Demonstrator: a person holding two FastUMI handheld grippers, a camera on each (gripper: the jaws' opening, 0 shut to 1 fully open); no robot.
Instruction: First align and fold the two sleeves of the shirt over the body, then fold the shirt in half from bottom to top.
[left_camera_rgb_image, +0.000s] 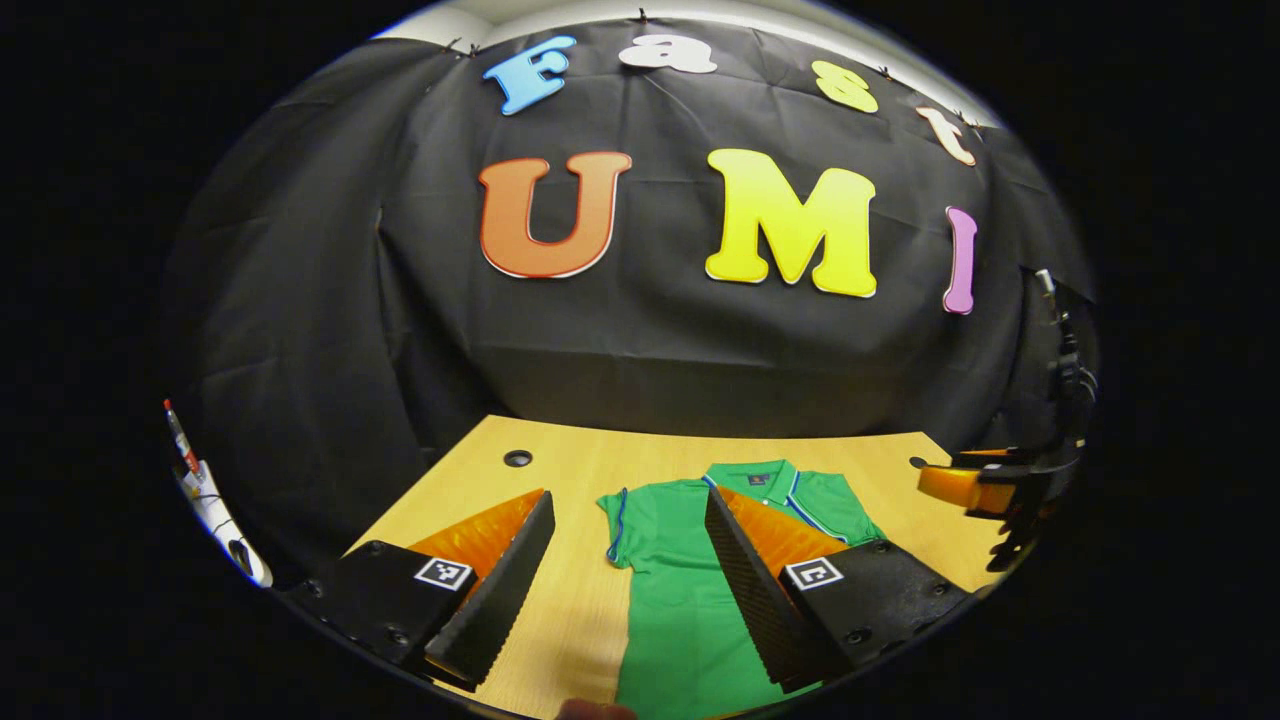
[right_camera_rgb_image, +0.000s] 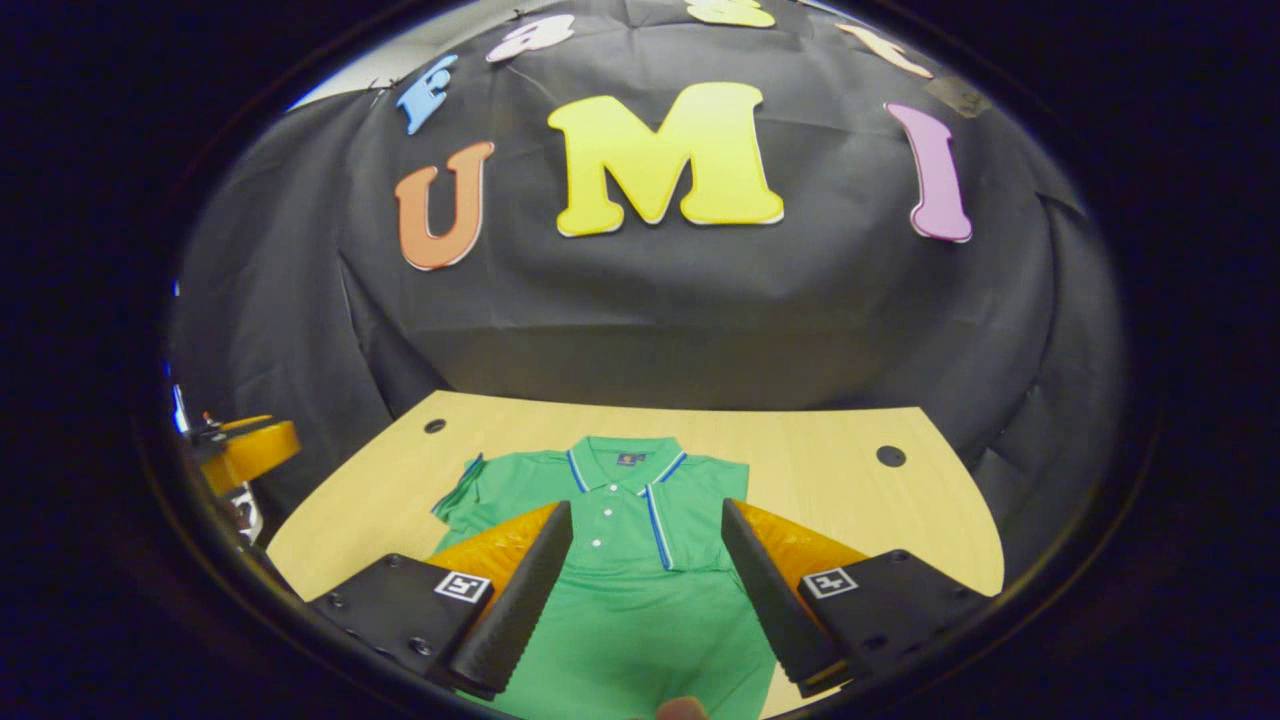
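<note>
Left gripper view: the black cloth wall is seen behind a light wooden table, on which a green polo shirt is laid flat, collar toward the wall. Its one visible short sleeve is spread outward on the wood. The left gripper is held above the near table edge with its fingers spread wide apart, nothing between them but the shirt's side below. The other gripper is seen at the right edge of this view; its state cannot be told here.

In the right gripper view, the shirt is centred on the table, and the striped collar is visible. The right gripper is held over the shirt's body, fingers spread wide, gripping nothing. A dark round hole is seen in the tabletop.
</note>
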